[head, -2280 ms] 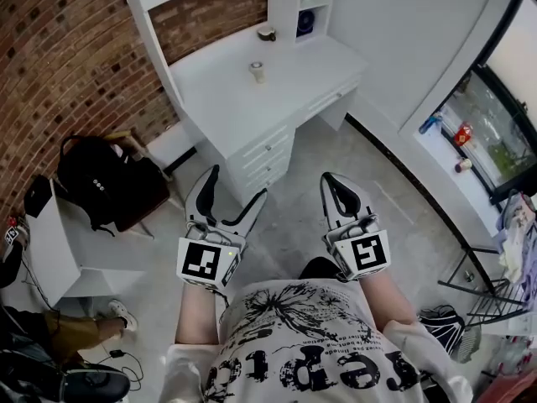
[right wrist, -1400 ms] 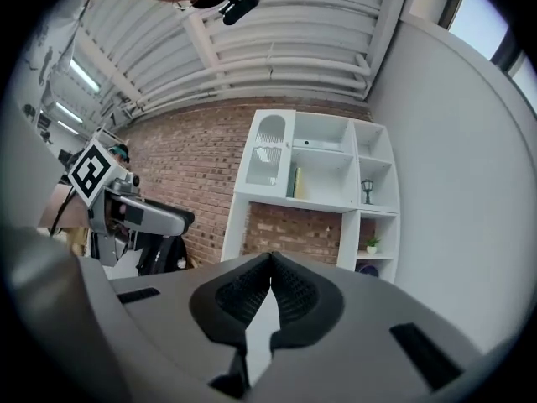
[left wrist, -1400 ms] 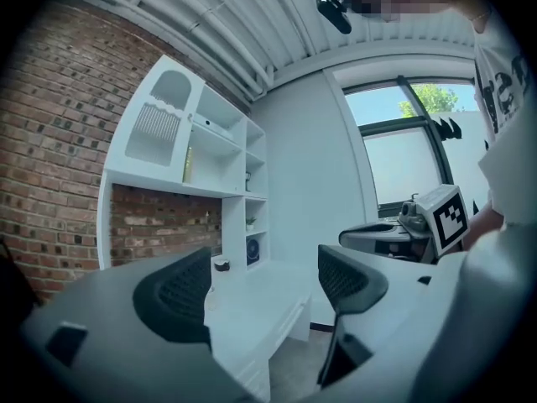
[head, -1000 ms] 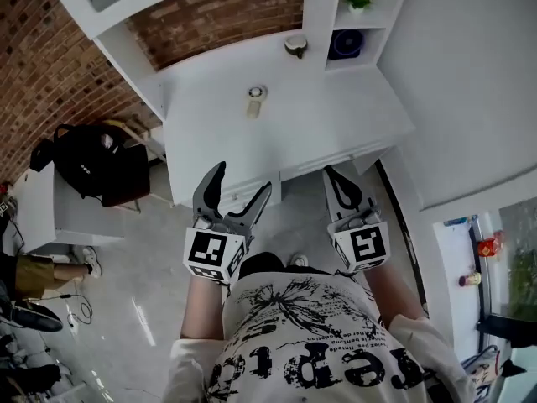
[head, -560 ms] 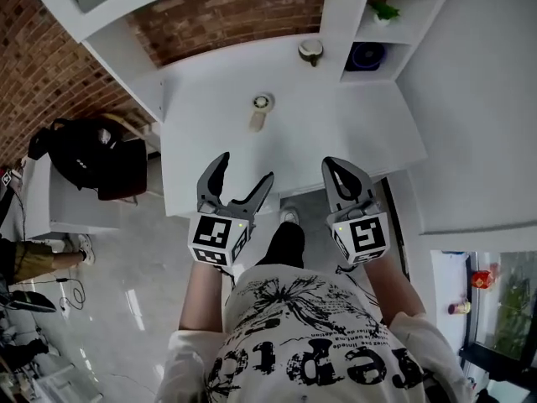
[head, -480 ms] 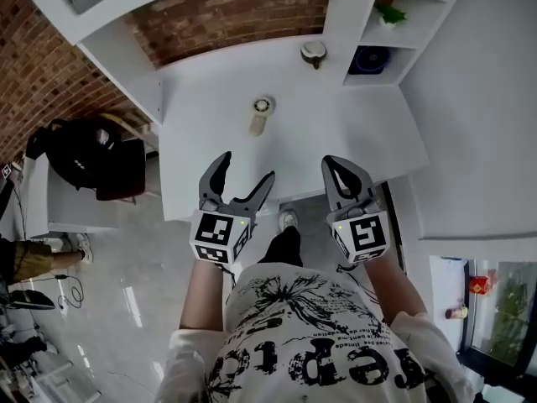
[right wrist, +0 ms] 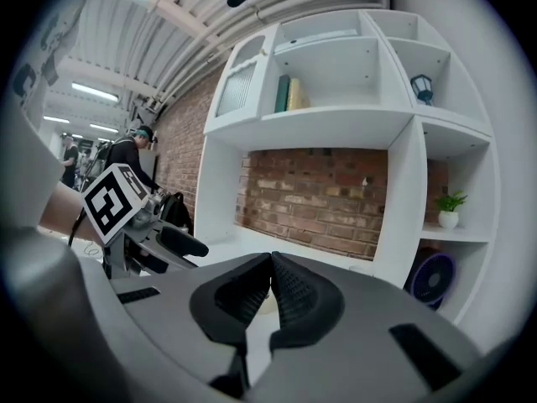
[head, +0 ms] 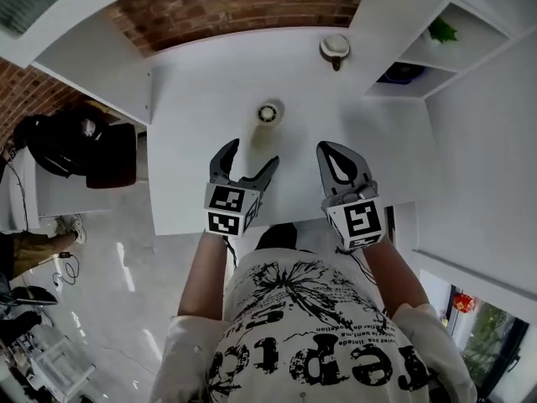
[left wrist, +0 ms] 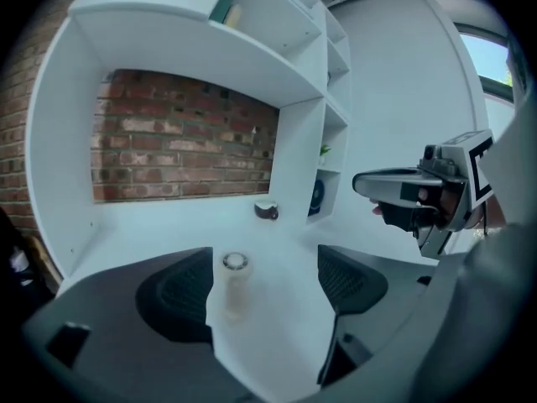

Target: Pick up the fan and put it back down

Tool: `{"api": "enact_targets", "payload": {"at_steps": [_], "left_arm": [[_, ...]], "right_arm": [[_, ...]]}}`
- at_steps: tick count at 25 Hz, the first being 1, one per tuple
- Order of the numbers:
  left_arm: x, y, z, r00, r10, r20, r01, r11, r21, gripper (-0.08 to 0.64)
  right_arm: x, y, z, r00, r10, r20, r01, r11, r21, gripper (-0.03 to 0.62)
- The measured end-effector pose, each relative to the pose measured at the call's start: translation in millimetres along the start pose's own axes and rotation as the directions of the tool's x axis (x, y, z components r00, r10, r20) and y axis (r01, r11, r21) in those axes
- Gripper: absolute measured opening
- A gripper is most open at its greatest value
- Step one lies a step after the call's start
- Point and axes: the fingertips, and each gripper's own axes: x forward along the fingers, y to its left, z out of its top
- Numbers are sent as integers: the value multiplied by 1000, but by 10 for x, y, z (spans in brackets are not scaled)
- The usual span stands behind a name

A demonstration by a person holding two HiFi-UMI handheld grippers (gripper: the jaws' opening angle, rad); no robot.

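Observation:
A small pale hand fan [head: 268,115] stands upright in the middle of the white desk [head: 201,82]. In the left gripper view the fan [left wrist: 233,281] shows ahead between the jaws, nearer the left one, touching neither. My left gripper [head: 247,159] is open and empty, just short of the fan, over the desk's front part. My right gripper [head: 336,153] is shut on nothing, to the right of the fan and level with the left one. A round blue fan [right wrist: 432,280] sits in a shelf cubby at the right.
A small round dark-topped object [head: 335,49] sits at the desk's back by the shelf unit [head: 419,23], which holds a green plant [head: 442,30]. A black backpack [head: 71,141] rests on a seat left of the desk. Brick wall [head: 243,2] behind.
The person has walked up to the desk. Both grippers have moved from above the floor to above the desk's front, and the left one is now close to the hand fan.

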Motion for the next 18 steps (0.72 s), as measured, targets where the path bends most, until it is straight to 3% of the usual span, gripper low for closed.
{"api": "enact_targets", "payload": {"at_steps": [7,13,18], "left_arm": [[891,362,-291,988,-1,-155,0,1000,-5,382],[1507,581,-506,954,14,-300,-12,1000,8,382],[1778,705,-630,928,16,-372,-24,1000,-15,382]], "right_arm": [[534,-298,-343,997,5,-80,-2,999,35,15],[825,-562,-576,992,-4,-128,12,998,61,15],[1011,-724,-700,988,-5,-154,17,997,77,15]]}}
